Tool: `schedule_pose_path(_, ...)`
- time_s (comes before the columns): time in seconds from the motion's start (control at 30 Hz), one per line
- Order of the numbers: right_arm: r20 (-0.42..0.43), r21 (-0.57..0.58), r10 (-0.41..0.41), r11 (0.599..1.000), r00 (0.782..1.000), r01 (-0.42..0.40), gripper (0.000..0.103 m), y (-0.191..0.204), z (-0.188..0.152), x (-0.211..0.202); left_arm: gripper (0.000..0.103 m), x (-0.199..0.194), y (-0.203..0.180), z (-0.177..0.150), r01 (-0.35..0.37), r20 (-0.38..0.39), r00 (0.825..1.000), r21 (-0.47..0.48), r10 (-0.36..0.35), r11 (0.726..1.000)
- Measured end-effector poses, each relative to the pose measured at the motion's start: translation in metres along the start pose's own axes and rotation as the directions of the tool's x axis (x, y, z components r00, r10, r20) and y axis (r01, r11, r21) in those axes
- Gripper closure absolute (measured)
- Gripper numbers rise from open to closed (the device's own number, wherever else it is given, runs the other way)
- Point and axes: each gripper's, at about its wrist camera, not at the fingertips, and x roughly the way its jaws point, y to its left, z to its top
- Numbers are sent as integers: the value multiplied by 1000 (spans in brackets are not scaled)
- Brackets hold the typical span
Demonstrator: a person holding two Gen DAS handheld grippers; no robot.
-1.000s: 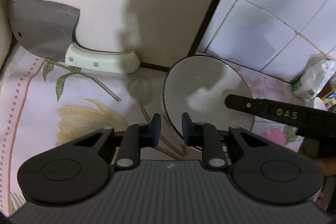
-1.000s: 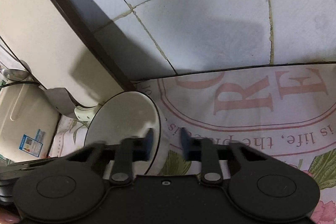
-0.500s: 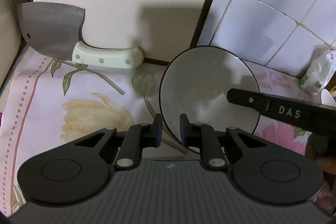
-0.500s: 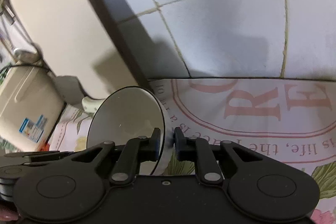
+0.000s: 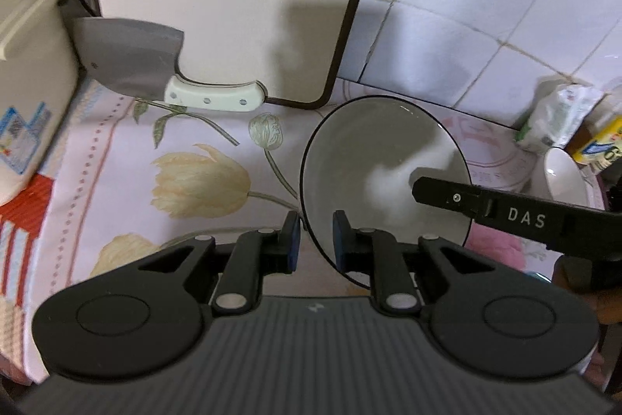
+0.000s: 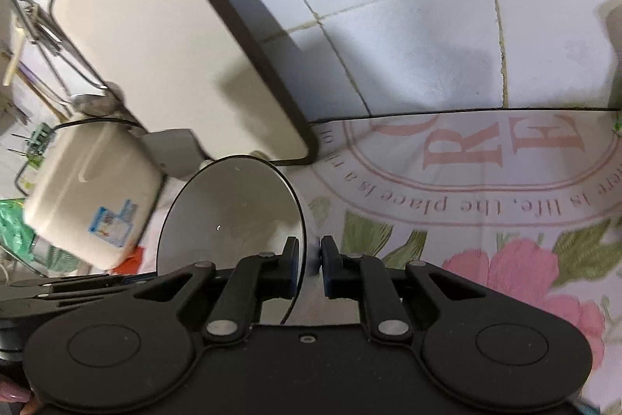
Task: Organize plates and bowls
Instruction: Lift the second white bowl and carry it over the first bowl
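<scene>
A grey bowl with a dark rim [image 5: 373, 158] is held tilted on edge above the flowered tablecloth. My right gripper [image 6: 309, 251] is shut on the bowl's rim [image 6: 233, 216]; its black finger [image 5: 505, 216] shows across the bowl in the left wrist view. My left gripper [image 5: 314, 234] straddles the bowl's near rim, with a gap on each side of it; it looks open. A second white bowl [image 5: 563, 177] sits at the far right on the table.
A cleaver [image 5: 155, 72] leans against a white cutting board [image 5: 233, 6] at the back wall. A cream appliance [image 5: 27, 96] stands at the left. A plastic bag [image 5: 556, 115] and a yellow packet [image 5: 598, 142] lie at the right by the tiled wall.
My right gripper closed on the bowl's rim and lifted it up and back from the wall. My left gripper pulled back with it, keeping its fingers either side of the rim.
</scene>
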Motion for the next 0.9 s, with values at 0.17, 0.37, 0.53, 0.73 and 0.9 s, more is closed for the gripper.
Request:
schedule_pose_path(0.17,4,-19,8,1000,1000,-8,87,19,-14,-33,87,-42,-12,-12,-17,14,1000,19,16,1000)
schedule_pose_path(0.37,20,-26,15,1000,1000,-15,87,37,-37,-75,87,-84,-22,-34,-9,14,1000,-1,9,1000)
schedule_pose_path(0.53,14,-58,0,998,1000,1,86,48,-59,-94,87,-101,-28,-62,-21,15,1000,-28,22,999)
schedule_pose_path(0.73,11,-57,4,998,1000,-3,86,51,-80,-100,87,-112,-29,-81,-38,22,999,-34,38,999)
schedule_pose_path(0.9,2,-51,5,999,1000,-5,86,51,-92,-95,87,-105,-26,-91,-49,2,999,-49,49,998)
